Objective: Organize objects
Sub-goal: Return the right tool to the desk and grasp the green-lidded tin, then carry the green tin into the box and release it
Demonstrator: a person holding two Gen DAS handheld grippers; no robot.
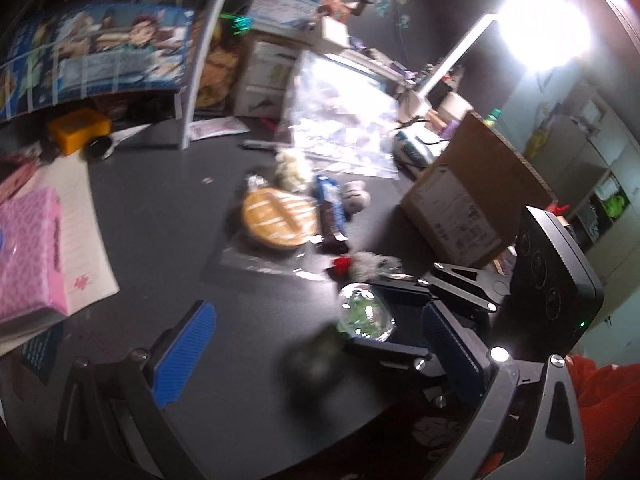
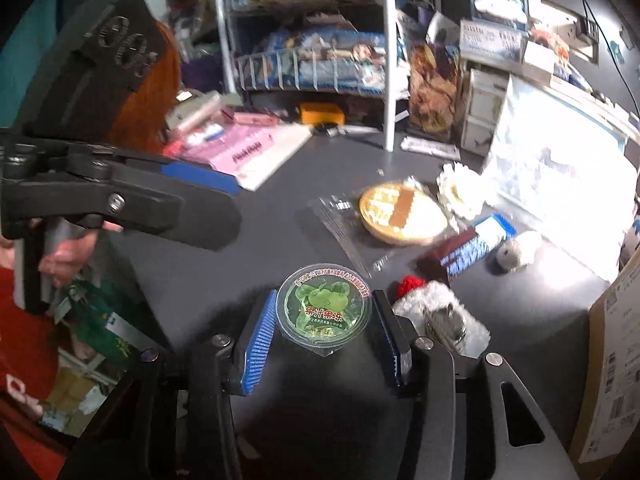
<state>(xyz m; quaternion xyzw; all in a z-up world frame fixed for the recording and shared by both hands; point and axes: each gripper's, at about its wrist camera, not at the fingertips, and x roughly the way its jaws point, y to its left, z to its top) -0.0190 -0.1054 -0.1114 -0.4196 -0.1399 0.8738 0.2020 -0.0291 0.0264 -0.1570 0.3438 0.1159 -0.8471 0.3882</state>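
Note:
A small clear jelly cup [image 2: 324,312] with a green fruit lid stands on the dark table [image 2: 224,280]. My right gripper [image 2: 325,320] has a blue pad against each side of its rim, so it is shut on the cup. From the left wrist view the same cup [image 1: 364,312] sits between the right gripper's [image 1: 360,316] black fingers. My left gripper [image 1: 318,352] is wide open low over the table, left of the cup. A dark blurred shape [image 1: 316,364] lies between its pads; I cannot tell what it is. That left gripper [image 2: 230,200] shows at the left, in a person's hand.
Behind the cup lie a wrapped round yellow cake [image 2: 400,216], a brown and blue bar [image 2: 464,248], a white fluffy toy with a red tip [image 2: 440,316] and a small plush ball [image 2: 516,250]. A cardboard box [image 1: 460,208] stands right, a pink box [image 1: 28,252] left, a wire rack [image 2: 312,68] behind.

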